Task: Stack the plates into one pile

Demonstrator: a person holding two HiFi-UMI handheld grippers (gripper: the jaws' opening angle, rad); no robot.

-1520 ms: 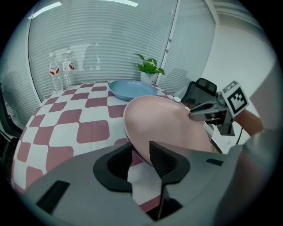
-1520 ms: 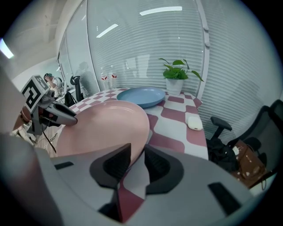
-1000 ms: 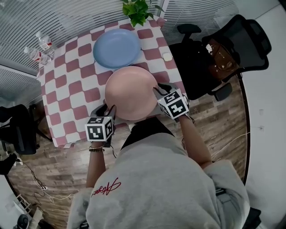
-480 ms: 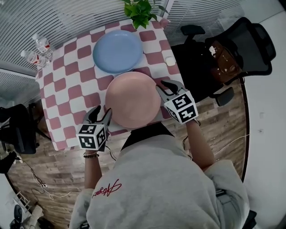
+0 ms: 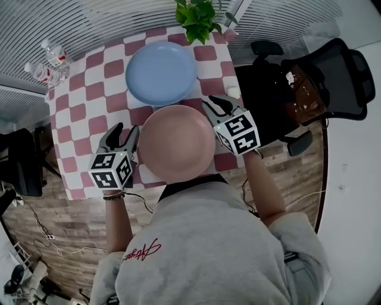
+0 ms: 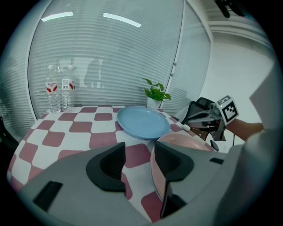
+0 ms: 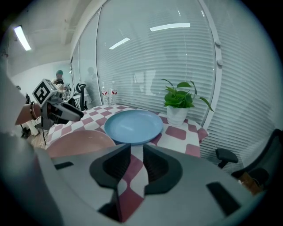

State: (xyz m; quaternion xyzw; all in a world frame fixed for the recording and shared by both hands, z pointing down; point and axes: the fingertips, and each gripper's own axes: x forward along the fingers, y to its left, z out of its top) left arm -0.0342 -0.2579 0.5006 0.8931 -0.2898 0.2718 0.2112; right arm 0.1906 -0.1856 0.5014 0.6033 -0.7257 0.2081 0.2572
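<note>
A pink plate lies at the near edge of the red-and-white checked table. A blue plate sits just beyond it. My left gripper is to the left of the pink plate and apart from it. Its jaws have just been opening and now stand wide with nothing between them. In the left gripper view the pink rim runs beside the right finger. My right gripper lies along the pink plate's right edge. Between its jaws is a narrow gap that shows only tablecloth.
A potted plant stands at the table's far edge and water bottles at its far left corner. A small white object lies near the right edge. Black office chairs stand to the right and left.
Both grippers moved away from the person along the pink plate's sides. The left jaws came off the plate's near-left rim and spread wide. The right jaws look the same.
</note>
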